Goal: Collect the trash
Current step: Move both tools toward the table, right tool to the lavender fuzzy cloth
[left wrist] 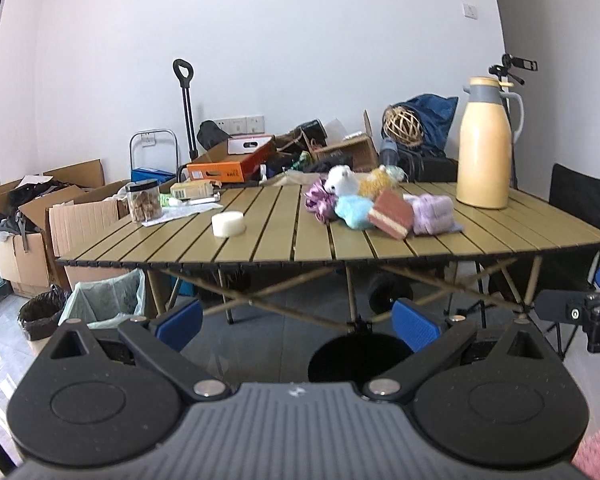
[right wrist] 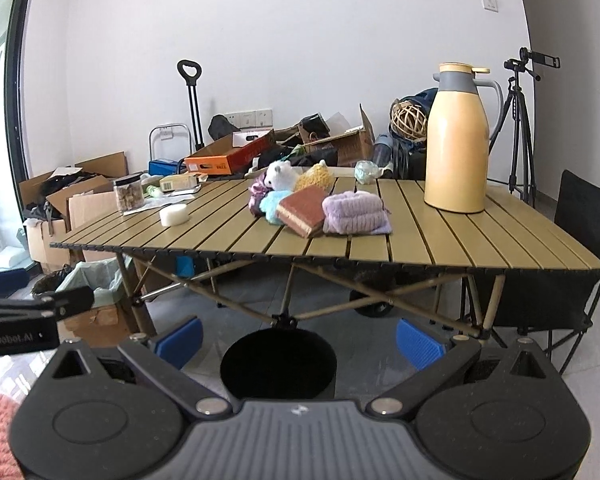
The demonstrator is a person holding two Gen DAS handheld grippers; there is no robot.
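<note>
Trash candidates: a white foam-like disc (left wrist: 228, 224) lay on the surface (left wrist: 284, 240) toward its left side, with loose paper and a small carton (left wrist: 191, 189) behind it near a clear jar (left wrist: 143, 201); which of these counted as trash could not be told for certain.
Other items: a cluster of plush toys (right wrist: 281, 178), a brown sponge block (right wrist: 302, 210) and a folded lilac cloth (right wrist: 356, 213) sat mid-surface; a yellow thermos (right wrist: 456, 140) stood at the right.
Receptacles: a black bin (right wrist: 278, 364) stood on the floor directly ahead, below the surface edge; a bin with a pale green liner (left wrist: 108, 300) stood at the left.
Left gripper (left wrist: 298, 326): jaws spread wide, holding nothing, well short of the surface.
Right gripper (right wrist: 298, 340): jaws likewise spread and unloaded, above the black bin.
Progress: judged at the outset; nothing was in hand, and every item remained to be picked and binned.
</note>
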